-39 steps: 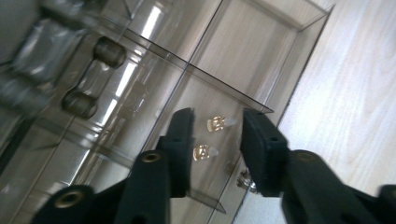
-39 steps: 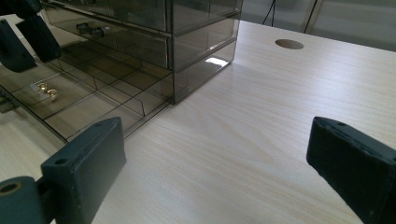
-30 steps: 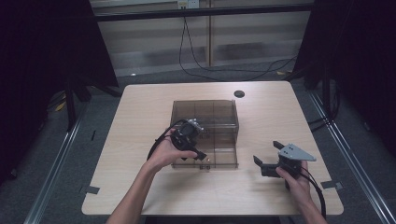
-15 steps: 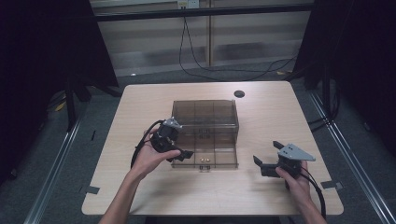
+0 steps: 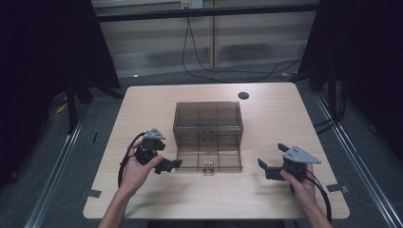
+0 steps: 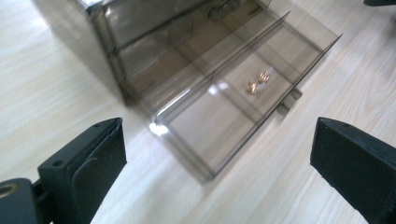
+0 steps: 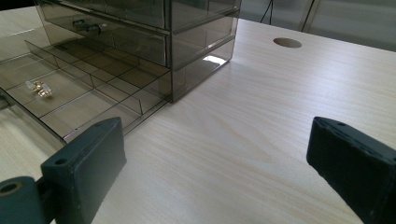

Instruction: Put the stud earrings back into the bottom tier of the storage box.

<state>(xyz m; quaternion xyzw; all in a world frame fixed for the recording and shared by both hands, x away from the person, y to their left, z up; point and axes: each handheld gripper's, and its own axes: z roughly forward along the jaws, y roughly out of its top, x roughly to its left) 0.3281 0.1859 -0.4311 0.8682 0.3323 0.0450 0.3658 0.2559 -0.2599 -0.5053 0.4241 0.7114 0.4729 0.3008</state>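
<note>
A smoky clear drawer cabinet [image 5: 207,118] stands mid-table. Its bottom drawer [image 5: 190,162] is pulled out toward the person, and small gold pieces [image 5: 207,163] lie in its front middle compartment. My left gripper [image 5: 167,156] is held open just left of the drawer's front corner, with nothing between its jaws. In the left gripper view, the drawer [image 6: 210,126] and gold pieces [image 6: 259,83] lie ahead of the open left gripper [image 6: 217,158]. My right gripper [image 5: 272,156] rests open on the table right of the drawer. The right gripper view shows the cabinet [image 7: 154,23] and drawer [image 7: 88,109] to the left of the open right gripper [image 7: 217,163].
A round dark cable hole [image 5: 243,95] sits in the light wood table [image 5: 142,109] behind the cabinet, and appears as hole [image 7: 287,42] in the right gripper view. Cables hang behind the table's far edge. Upper drawers of the cabinet are closed.
My left gripper has drawn back from the cabinet front, moving left and toward the person. The right gripper has stayed put.
</note>
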